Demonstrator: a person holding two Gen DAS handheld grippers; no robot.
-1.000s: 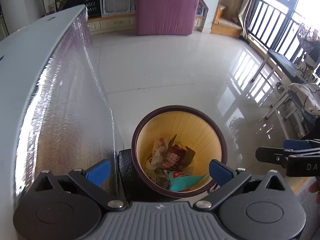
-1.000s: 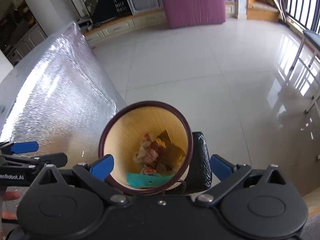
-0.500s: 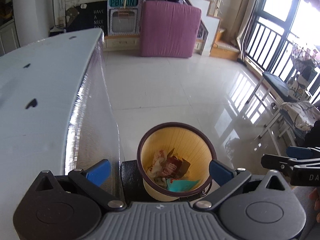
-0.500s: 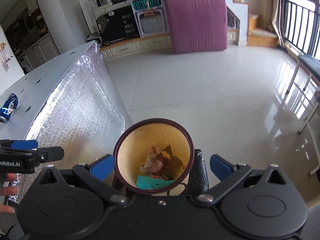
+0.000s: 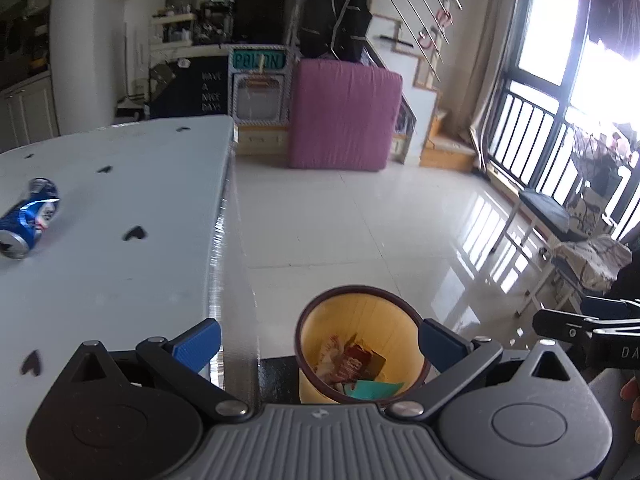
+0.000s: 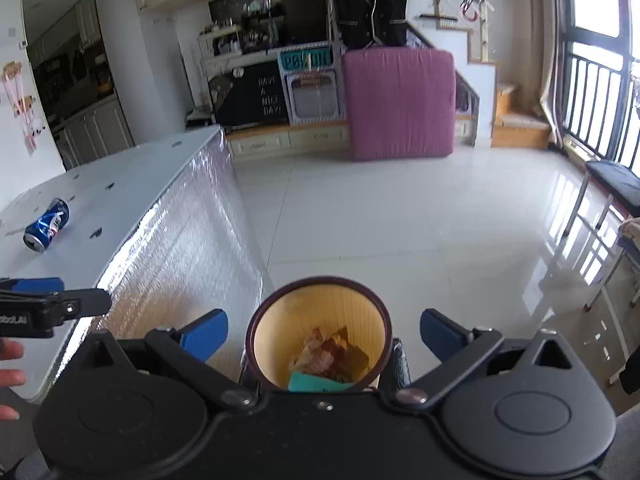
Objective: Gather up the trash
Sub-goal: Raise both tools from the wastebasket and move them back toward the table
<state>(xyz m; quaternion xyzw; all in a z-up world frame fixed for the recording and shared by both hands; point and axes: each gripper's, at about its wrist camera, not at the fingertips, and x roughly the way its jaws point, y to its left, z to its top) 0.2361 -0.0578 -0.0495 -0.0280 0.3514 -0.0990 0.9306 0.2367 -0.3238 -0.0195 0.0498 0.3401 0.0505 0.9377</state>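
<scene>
Left hand-held gripper [image 5: 318,340]: jaws spread, empty. Right hand-held gripper [image 6: 323,330]: jaws spread, empty. Trash bin [image 6: 320,292], holding wrappers: floor, 6 o'clock. Blue can [image 5: 28,218]: desk [image 5: 120,200], 9 o'clock, on its side.

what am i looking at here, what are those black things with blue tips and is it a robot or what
It is no robot. A person holds one handheld gripper in each hand, and a fisheye camera on each looks forward along its two blue-tipped fingers. One picture is from the left gripper, the other from the right gripper; each also catches the other at its edge. Both sets of jaws stand wide open and hold nothing. Below them on the floor stands a yellow trash bin with a dark rim, already holding wrappers. To the left is a pale table with foil-like sides. A crushed blue can lies on its side there, not yet collected.
</scene>
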